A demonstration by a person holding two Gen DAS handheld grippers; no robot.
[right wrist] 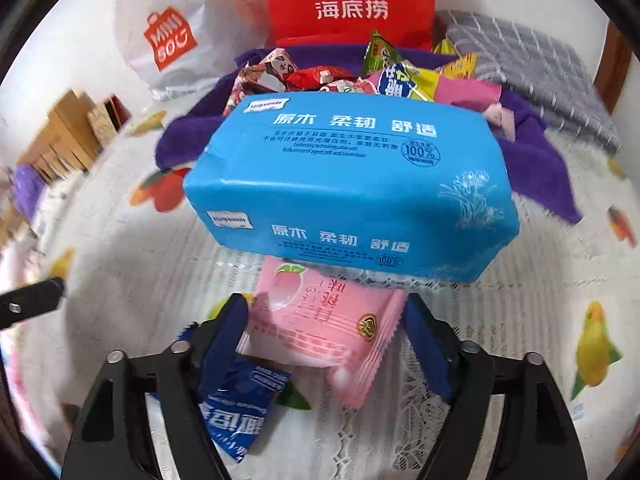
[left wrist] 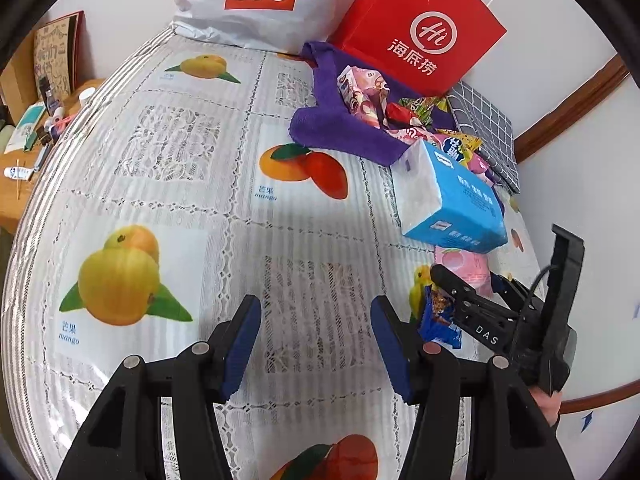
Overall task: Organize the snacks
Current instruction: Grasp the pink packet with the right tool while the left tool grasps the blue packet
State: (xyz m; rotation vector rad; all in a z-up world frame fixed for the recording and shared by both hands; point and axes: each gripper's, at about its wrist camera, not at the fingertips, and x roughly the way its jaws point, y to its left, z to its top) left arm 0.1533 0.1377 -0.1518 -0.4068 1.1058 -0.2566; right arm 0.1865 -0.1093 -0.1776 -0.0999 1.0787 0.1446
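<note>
Your right gripper [right wrist: 324, 344] is spread wide around the flat pink peach-print snack packet [right wrist: 320, 328], which lies on the fruit-print lace tablecloth [left wrist: 200, 184] just in front of the blue plastic-wrapped tissue pack [right wrist: 352, 192]; its fingers are not pinching it. A dark blue snack wrapper [right wrist: 236, 412] lies beside the left finger. Your left gripper [left wrist: 316, 344] hangs open over bare cloth, well left of the tissue pack

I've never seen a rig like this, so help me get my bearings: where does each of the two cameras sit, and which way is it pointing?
Left wrist: on the left gripper, facing forward over the mango tablecloth; its own open fingers and the right gripper show.
Right wrist: on the right gripper, facing the pink snack packet between its open fingers, by the blue snack packet.
Shared: blue tissue pack, red bag, purple cloth.
</note>
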